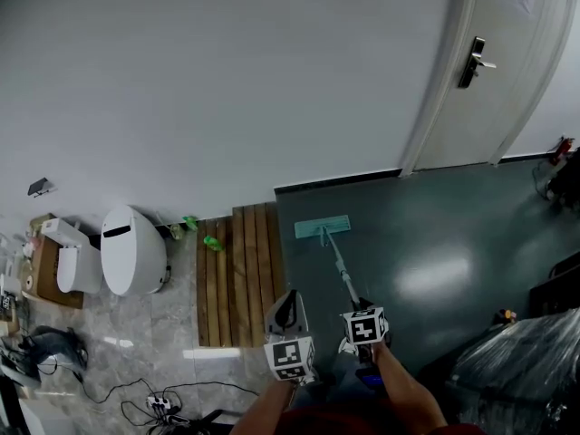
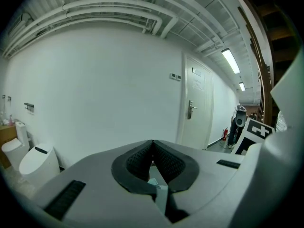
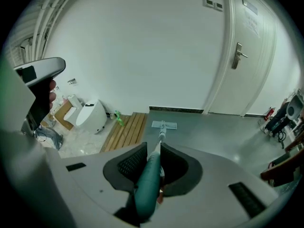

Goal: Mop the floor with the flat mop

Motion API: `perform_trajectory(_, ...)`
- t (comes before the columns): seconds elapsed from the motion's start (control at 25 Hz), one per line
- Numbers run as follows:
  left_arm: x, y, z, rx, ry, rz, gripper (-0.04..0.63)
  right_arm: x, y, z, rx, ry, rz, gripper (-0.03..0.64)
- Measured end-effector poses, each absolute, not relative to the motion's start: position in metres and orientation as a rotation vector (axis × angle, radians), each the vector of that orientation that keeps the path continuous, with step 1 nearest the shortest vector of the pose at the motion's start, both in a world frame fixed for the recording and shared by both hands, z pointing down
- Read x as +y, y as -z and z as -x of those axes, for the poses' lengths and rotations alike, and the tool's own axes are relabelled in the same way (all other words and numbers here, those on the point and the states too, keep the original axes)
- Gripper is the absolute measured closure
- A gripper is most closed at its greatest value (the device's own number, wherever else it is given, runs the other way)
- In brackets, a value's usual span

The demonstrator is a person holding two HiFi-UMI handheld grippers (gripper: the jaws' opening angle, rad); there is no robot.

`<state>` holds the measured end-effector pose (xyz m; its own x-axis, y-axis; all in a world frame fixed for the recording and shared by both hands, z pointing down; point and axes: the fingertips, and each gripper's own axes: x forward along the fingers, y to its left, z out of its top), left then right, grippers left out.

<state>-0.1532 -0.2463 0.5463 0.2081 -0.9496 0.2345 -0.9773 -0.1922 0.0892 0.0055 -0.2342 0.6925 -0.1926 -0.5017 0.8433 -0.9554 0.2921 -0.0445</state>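
I judge I'm mid-stroke: my right gripper clamps the flat mop's handle, its head at the grey floor's far left corner, my left gripper is pinched closed and empty, so a steady pull back comes next.

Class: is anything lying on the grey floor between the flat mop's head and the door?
Nothing visible. The flat mop rests near the baseboard, and the grey floor toward the door is bare; the wooden slats lie on its other side.
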Motion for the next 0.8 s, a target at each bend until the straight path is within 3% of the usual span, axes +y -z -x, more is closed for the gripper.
perform_trajectory(0.8,-0.328,-0.535,0.072,-1.933,-0.183,-2.205,0.581,-0.321,-0.695,-0.067,-1.883,-0.753,-1.227,0.518)
